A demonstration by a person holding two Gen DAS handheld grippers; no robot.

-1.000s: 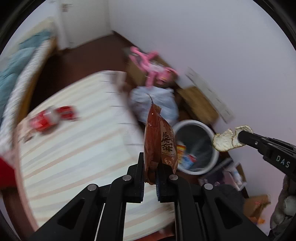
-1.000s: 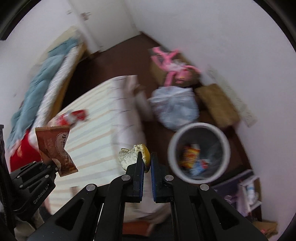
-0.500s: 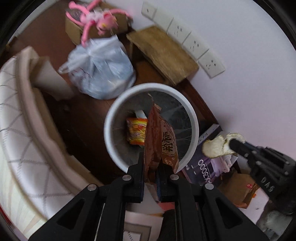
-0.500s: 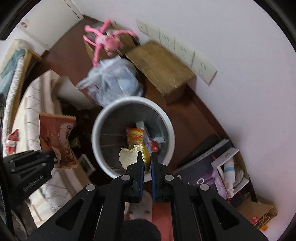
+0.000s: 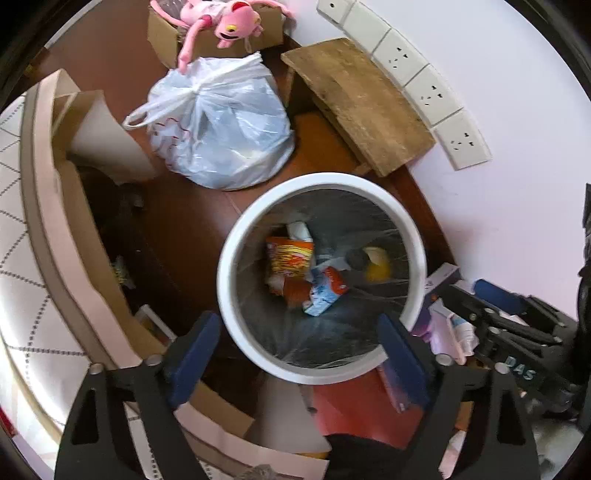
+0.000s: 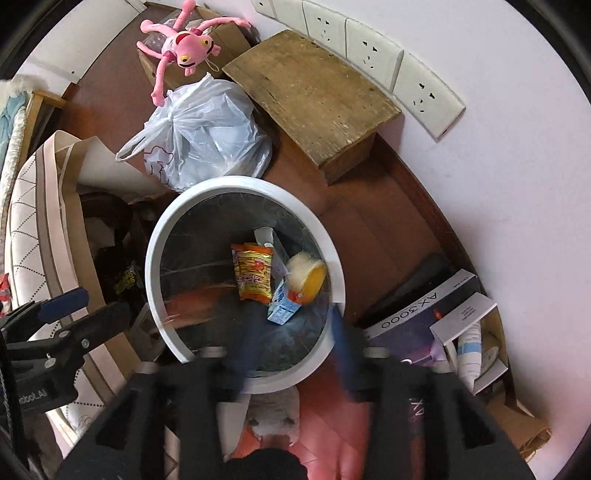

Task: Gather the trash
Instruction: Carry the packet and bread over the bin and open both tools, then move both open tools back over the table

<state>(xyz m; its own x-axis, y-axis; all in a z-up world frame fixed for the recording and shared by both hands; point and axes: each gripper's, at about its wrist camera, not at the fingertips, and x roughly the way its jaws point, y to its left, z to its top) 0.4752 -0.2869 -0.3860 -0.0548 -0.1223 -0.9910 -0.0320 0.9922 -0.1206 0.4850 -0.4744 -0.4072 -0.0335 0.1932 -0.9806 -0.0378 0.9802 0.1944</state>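
Note:
A white round trash bin [image 5: 417,258] [image 6: 155,295] lined with a clear bag stands on the brown floor, seen from above. Inside lie an orange snack packet [image 5: 291,258] [image 6: 253,273], a small blue-white carton [image 5: 325,291] [image 6: 282,306], a brown wrapper [image 5: 295,291] and a yellow-white peel piece [image 5: 376,264] [image 6: 306,275]. My left gripper [image 5: 299,354] is open and empty just above the bin's near rim. My right gripper [image 6: 290,354] is open and empty above the bin; its fingers are blurred. The right gripper also shows at the right of the left wrist view [image 5: 517,332].
A tied plastic bag [image 5: 221,125] [image 6: 203,133], a wooden stool [image 5: 354,99] [image 6: 314,92] and a cardboard box with a pink plush toy [image 5: 221,22] [image 6: 181,48] stand beyond the bin by the wall. The bed's edge [image 5: 48,221] is left. Boxes and books [image 6: 424,317] lie right.
Both grippers have opened over the bin. The brown wrapper has left the left gripper and the peel piece has left the right gripper; both now lie in the bin.

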